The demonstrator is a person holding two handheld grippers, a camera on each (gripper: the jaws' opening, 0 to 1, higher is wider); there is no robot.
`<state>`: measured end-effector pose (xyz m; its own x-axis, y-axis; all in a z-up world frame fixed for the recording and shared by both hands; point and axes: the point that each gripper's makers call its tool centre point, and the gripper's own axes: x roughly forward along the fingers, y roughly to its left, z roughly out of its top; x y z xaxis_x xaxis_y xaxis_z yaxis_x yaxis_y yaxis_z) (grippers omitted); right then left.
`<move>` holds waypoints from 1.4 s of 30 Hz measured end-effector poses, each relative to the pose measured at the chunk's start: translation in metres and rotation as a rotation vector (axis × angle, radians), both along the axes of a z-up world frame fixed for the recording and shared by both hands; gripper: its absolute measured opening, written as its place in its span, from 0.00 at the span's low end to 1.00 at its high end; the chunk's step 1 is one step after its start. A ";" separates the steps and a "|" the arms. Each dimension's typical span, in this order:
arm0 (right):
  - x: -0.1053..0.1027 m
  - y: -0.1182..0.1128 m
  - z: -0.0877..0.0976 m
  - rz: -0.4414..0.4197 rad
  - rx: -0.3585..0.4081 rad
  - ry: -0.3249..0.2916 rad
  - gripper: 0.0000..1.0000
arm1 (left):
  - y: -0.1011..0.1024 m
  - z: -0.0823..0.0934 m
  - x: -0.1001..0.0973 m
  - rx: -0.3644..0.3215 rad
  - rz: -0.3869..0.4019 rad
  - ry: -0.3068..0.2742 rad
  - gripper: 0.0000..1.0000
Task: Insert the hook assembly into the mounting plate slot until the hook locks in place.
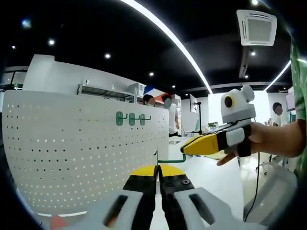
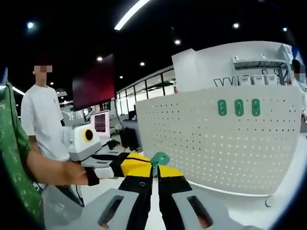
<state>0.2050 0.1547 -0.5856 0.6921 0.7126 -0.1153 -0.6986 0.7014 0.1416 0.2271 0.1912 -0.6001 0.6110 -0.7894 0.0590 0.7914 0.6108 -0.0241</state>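
Setting: an open-plan office under a dark ceiling with strip lights and spotlights; a white perforated pegboard panel (image 1: 72, 148) stands upright on a white tabletop (image 1: 211, 172).

Left gripper (image 1: 157, 171): jaws together, clamped on the thin shaft of a green hook (image 1: 170, 160) whose wire runs sideways and turns up at its end. Right gripper (image 2: 154, 168): jaws together on a green plate-like piece (image 2: 159, 158), apparently the mount end of the same hook assembly; whether both grip one part cannot be confirmed. In the left gripper view the right gripper enters from the right with its yellow tip just beside the hook's bent end, a person's hand (image 1: 261, 139) behind it.

The hook assembly is held in the air, well apart from the panel. Three green hooks (image 1: 131, 118) already sit in a row high on the board; in the right gripper view they appear as three green mounts (image 2: 239, 107).

Assessment: insertion has not begun. To do it well, square the mount to the panel face, pick a free slot beside the seated row, present the tabs straight rather than tilted, then press until it seats. The thin wire may twist in the jaws, so hold it firmly and push steadily.

Surroundings: monitors, shelving and a person standing in a white shirt (image 2: 45, 124).
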 end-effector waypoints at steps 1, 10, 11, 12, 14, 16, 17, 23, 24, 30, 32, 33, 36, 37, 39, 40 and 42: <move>0.000 -0.001 0.000 -0.002 0.002 0.002 0.10 | 0.001 0.000 0.001 -0.003 0.002 0.000 0.02; 0.000 0.003 -0.005 0.009 0.055 0.052 0.07 | 0.000 0.003 0.001 -0.013 0.002 0.001 0.02; 0.001 0.003 -0.006 0.006 0.053 0.054 0.07 | 0.000 0.003 0.000 -0.018 0.001 0.002 0.02; 0.002 0.003 -0.006 0.006 0.048 0.052 0.05 | 0.000 0.003 0.000 -0.020 0.000 0.003 0.02; 0.002 0.004 -0.008 0.008 0.040 0.053 0.04 | -0.001 0.005 0.000 -0.020 0.000 -0.002 0.02; 0.002 0.004 -0.007 0.010 0.039 0.048 0.04 | -0.001 0.005 0.000 -0.021 0.000 -0.002 0.02; 0.002 0.004 -0.006 0.010 0.039 0.044 0.04 | 0.000 0.005 0.001 -0.021 0.000 -0.004 0.02; 0.001 0.008 -0.003 0.021 0.013 0.013 0.02 | -0.001 0.002 0.001 -0.008 0.001 -0.004 0.02; 0.001 0.008 -0.003 0.019 -0.003 0.004 0.02 | -0.001 0.002 0.001 -0.009 0.001 -0.004 0.02; -0.001 0.010 -0.003 0.027 -0.047 -0.024 0.02 | -0.001 0.001 0.001 -0.003 -0.002 -0.002 0.02; -0.001 0.009 -0.004 0.022 -0.060 -0.027 0.02 | -0.001 0.000 0.001 0.000 -0.002 0.000 0.02; 0.000 0.008 -0.004 0.016 -0.062 -0.030 0.02 | -0.001 0.000 0.001 -0.003 -0.001 0.004 0.02; 0.003 0.009 -0.004 -0.007 -0.073 -0.043 0.04 | -0.003 0.002 0.000 -0.020 -0.004 0.009 0.02; 0.004 0.010 -0.005 -0.012 -0.082 -0.043 0.04 | -0.004 0.003 0.000 -0.027 -0.006 0.007 0.02; 0.007 0.009 -0.006 -0.026 -0.085 -0.048 0.05 | -0.006 0.004 -0.001 -0.029 -0.009 0.006 0.02; 0.008 0.010 -0.005 -0.029 -0.076 -0.046 0.05 | -0.006 0.004 -0.001 -0.029 -0.010 0.006 0.02; 0.010 0.008 -0.002 -0.048 -0.068 -0.055 0.06 | -0.006 0.005 -0.001 -0.030 -0.009 0.008 0.02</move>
<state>0.2152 0.1630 -0.5876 0.7317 0.6704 -0.1233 -0.6694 0.7408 0.0552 0.2266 0.1849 -0.5953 0.6047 -0.7926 0.0779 0.7964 0.6028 -0.0484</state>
